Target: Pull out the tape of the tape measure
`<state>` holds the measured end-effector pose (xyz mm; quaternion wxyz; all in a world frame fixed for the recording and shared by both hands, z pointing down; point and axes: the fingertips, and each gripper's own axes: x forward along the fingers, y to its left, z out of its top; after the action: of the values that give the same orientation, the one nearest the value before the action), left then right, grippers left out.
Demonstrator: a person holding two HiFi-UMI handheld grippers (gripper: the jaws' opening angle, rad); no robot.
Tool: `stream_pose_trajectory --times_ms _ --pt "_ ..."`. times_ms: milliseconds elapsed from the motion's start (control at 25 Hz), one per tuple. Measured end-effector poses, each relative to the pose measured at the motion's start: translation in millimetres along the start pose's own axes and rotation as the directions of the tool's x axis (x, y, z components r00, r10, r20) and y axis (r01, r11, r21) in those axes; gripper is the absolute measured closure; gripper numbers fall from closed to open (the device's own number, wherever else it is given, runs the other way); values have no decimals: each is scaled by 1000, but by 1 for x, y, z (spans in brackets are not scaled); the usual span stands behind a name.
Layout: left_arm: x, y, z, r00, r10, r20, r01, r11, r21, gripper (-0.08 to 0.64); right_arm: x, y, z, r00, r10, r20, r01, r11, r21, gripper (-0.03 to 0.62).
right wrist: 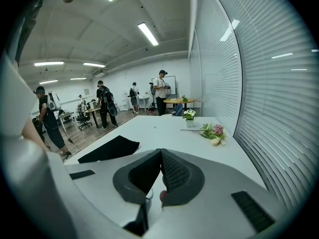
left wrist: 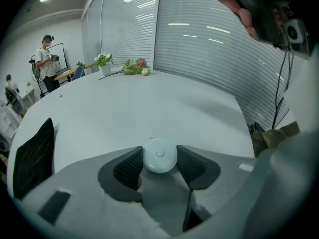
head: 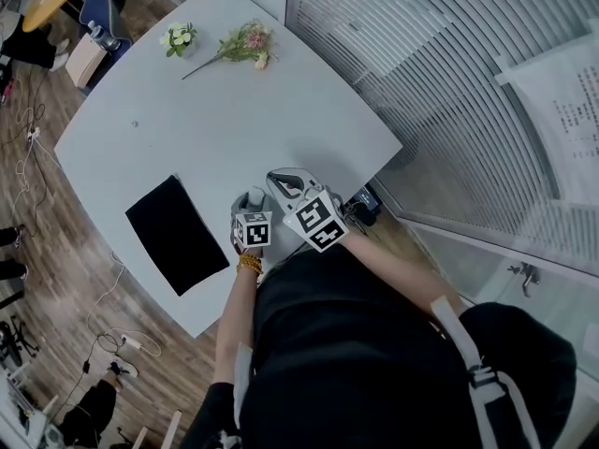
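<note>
A small round white tape measure (left wrist: 159, 156) lies on the white table (left wrist: 149, 108), close to its near edge. My left gripper (left wrist: 159, 166) reaches steeply down over it, and its two dark pads touch the case on the left and the right side. In the head view the left gripper (head: 253, 199) sits at the table's near edge, and the tape measure is hard to make out there. My right gripper (right wrist: 160, 176) is shut, pads together with nothing between them. It hovers just right of the left one in the head view (head: 284, 181). No tape shows outside the case.
A black cloth (head: 176, 234) lies on the table to the left of the grippers. A flower sprig (head: 245, 43) and a small potted plant (head: 178, 37) sit at the far edge. A wall of blinds (head: 449, 73) runs along the right. People stand in the room beyond.
</note>
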<state>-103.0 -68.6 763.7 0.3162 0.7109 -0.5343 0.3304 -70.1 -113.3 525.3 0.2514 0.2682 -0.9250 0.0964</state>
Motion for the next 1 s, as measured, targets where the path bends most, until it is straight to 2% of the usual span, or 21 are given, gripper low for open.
stream_pose_trajectory --times_ms 160,600,1000 --pt "-6 5 1 1000 3 2 -3 999 34 337 0 -4 1 1000 -4 0 4 1000 -6 591" --pt "-61 22 29 991 8 134 -13 999 39 337 0 5 -1 1000 20 4 -20 1000 -21 591" --pt "-122 21 72 968 -23 250 -11 991 135 336 -6 19 -9 998 56 -1 -56 997 -46 591"
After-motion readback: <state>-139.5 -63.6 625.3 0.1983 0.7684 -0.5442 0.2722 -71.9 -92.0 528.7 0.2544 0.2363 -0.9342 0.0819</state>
